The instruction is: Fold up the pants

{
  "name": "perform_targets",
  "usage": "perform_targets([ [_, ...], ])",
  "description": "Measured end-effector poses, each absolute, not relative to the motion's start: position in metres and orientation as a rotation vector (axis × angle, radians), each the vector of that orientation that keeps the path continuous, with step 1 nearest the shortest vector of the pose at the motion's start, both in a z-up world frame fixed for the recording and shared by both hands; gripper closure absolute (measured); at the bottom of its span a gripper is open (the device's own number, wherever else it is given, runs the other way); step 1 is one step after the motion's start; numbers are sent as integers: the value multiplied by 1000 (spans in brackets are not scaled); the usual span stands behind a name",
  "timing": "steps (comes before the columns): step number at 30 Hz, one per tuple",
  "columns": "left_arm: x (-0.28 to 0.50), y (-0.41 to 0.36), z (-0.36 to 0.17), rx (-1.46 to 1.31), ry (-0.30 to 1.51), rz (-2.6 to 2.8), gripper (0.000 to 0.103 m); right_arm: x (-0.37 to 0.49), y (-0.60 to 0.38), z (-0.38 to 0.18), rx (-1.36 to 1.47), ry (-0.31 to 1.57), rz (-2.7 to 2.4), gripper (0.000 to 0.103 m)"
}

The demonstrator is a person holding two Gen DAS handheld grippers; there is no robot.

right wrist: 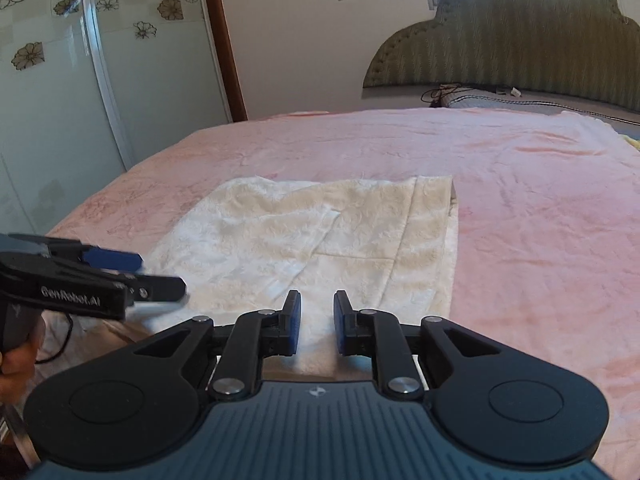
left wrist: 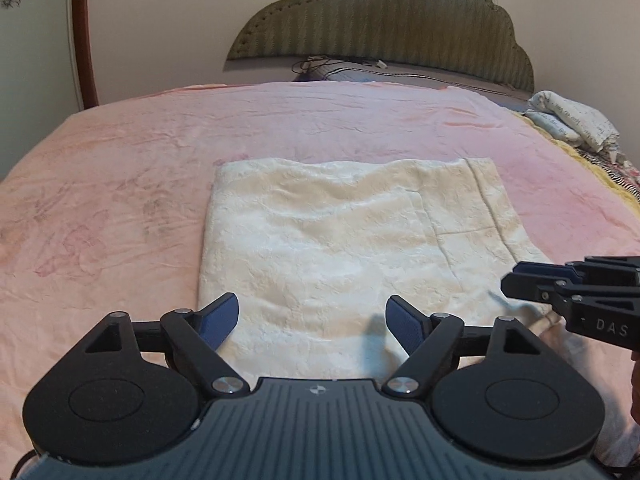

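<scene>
The cream fleece pants (left wrist: 344, 236) lie flat on the pink bed cover, folded into a rough rectangle; they also show in the right wrist view (right wrist: 320, 236). My left gripper (left wrist: 312, 320) is open wide and empty, just above the pants' near edge at its left part. My right gripper (right wrist: 317, 322) is open with a narrower gap and empty, over the near edge further right. The right gripper shows from the side in the left wrist view (left wrist: 516, 280), and the left gripper shows from the side in the right wrist view (right wrist: 160, 272).
The pink bed cover (left wrist: 120, 184) spreads around the pants. A green padded headboard (left wrist: 384, 20) stands at the back. A bundle of printed white cloth (left wrist: 576, 124) lies at the far right. A glass door with flower prints (right wrist: 60, 80) stands left of the bed.
</scene>
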State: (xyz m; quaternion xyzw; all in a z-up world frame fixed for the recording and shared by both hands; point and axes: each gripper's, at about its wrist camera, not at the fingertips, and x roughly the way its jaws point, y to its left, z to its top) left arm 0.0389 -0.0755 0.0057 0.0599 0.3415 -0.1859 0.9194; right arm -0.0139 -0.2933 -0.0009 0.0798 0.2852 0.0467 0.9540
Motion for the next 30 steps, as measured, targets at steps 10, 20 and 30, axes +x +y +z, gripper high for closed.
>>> perform_targets([
  [10,40,-77,7,160,698,-328,14,-18,-286,-2,152,583,113,67],
  [20,62,-51,14,219,629,-253,5,-20,-305,10,175,539,115,40],
  [30,166,17,-18,-286,1000,-461,6,37,-391,-23,462,674,162,40],
])
